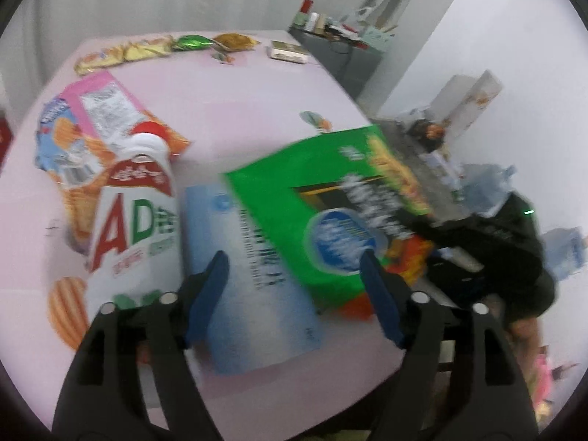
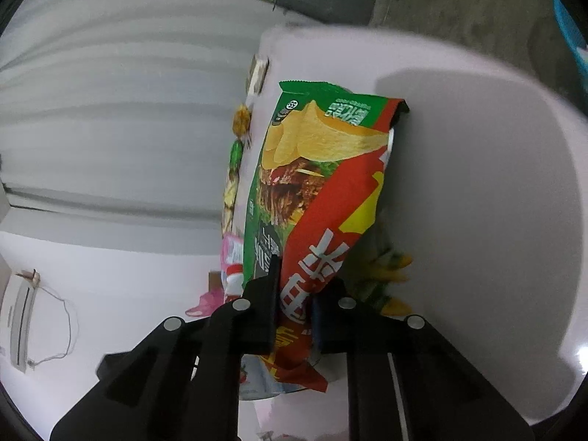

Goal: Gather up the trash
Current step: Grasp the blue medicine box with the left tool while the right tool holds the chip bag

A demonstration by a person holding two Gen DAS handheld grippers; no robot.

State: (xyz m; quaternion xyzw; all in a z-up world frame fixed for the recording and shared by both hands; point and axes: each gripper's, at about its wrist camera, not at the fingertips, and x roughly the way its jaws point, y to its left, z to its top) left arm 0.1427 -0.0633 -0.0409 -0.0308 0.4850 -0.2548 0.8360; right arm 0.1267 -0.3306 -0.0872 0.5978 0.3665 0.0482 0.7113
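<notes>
Gripping the chip bag (image 2: 312, 191), right hand-held gripper (image 2: 294, 294); left hand-held gripper (image 1: 294, 268) wide, empty.

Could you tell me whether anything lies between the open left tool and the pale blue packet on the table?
Nothing visible does. The left tool hangs open directly over the pale blue packet. The green bag overlaps only the packet's far corner, and the white bottle stands beside it.
</notes>
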